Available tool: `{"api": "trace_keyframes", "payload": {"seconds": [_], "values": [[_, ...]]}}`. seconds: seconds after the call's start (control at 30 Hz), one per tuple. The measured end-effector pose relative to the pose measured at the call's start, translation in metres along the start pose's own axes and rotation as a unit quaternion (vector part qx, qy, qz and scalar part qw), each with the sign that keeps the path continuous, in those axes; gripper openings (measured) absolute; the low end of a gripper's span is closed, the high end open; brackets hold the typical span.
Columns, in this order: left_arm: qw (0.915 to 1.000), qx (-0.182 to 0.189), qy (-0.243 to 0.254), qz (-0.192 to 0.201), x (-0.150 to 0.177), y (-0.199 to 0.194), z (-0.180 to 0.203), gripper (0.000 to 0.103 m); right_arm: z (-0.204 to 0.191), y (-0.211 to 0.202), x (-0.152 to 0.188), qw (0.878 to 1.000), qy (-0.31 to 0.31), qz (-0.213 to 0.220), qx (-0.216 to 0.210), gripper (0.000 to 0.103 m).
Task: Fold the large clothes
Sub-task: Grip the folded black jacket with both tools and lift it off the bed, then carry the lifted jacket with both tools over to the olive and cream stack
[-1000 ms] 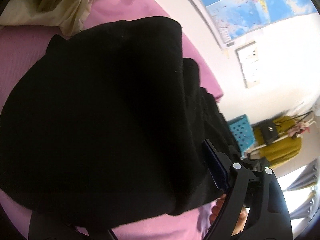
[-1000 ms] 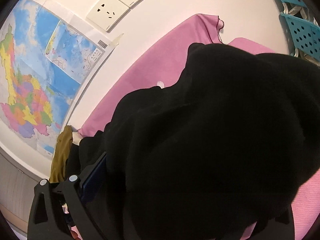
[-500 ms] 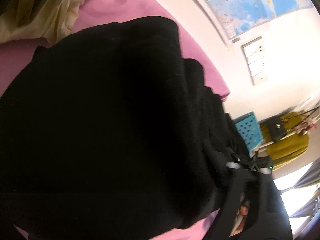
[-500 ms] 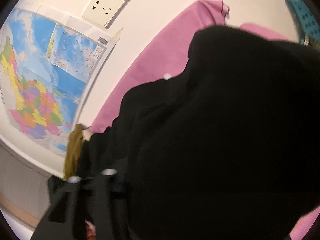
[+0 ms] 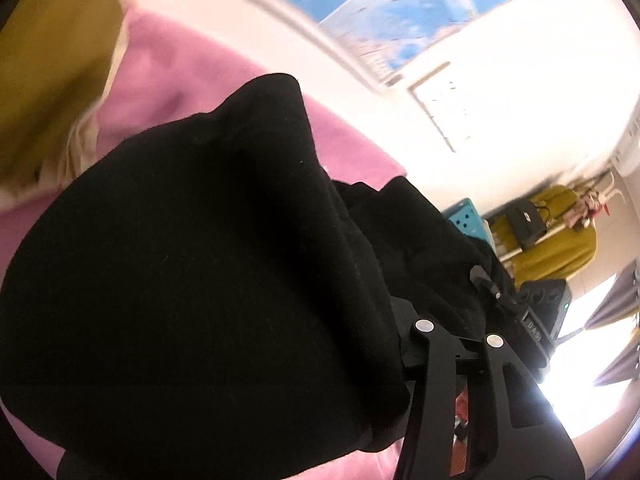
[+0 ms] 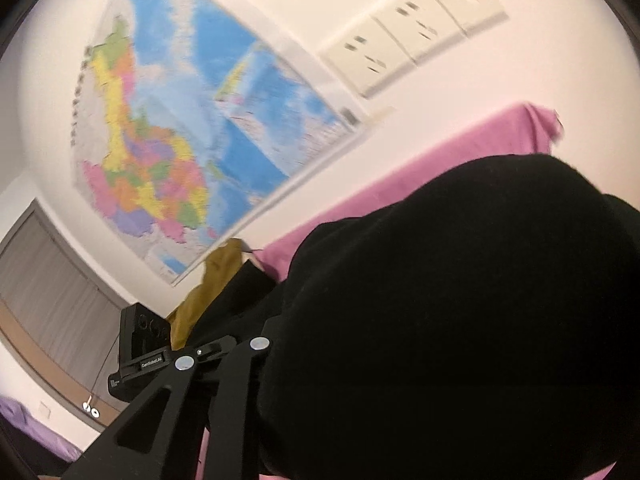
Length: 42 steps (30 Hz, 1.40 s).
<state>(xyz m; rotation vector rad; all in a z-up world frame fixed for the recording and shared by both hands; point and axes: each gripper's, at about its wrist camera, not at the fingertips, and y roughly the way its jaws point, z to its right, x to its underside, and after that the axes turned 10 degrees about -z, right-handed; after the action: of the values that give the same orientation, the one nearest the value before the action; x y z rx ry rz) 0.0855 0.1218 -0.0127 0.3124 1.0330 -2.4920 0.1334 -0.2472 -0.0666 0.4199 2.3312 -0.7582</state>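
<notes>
Two grippers are working one black garment (image 5: 208,280), which is bulging above the pink sheet (image 5: 168,80) and hiding most of it. The left gripper (image 5: 456,332) and right gripper (image 6: 224,350) are both closing, black cloth bunching at their fingers; whether the pads are pinching yet cannot be told. Judging by this, a lift for a fold is starting; next, firm grips. Beyond the garment, a teal perforated basket (image 5: 466,218) is showing, contents hidden.
</notes>
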Motion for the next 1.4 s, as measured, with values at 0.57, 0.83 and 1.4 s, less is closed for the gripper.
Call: {"api": "trace_keyframes", "payload": {"seconds": [0.57, 0.83, 1.4], "values": [[0.9866, -0.018, 0.079, 0.142, -0.026, -0.155, 0.053, 0.047, -0.146, -0.013, -0.073, 0.986, -0.138, 0.048, -0.082, 0.019], [0.9669, -0.096, 0.077, 0.224, -0.048, -0.244, 0.038, 0.047, -0.233, 0.067, -0.111, 0.972, -0.181, 0.025, -0.147, 0.019], [0.9109, -0.233, -0.027, 0.339, -0.096, -0.387, -0.139, 0.045, -0.364, 0.288, -0.097, 0.955, -0.199, -0.062, -0.21, 0.019]]}}
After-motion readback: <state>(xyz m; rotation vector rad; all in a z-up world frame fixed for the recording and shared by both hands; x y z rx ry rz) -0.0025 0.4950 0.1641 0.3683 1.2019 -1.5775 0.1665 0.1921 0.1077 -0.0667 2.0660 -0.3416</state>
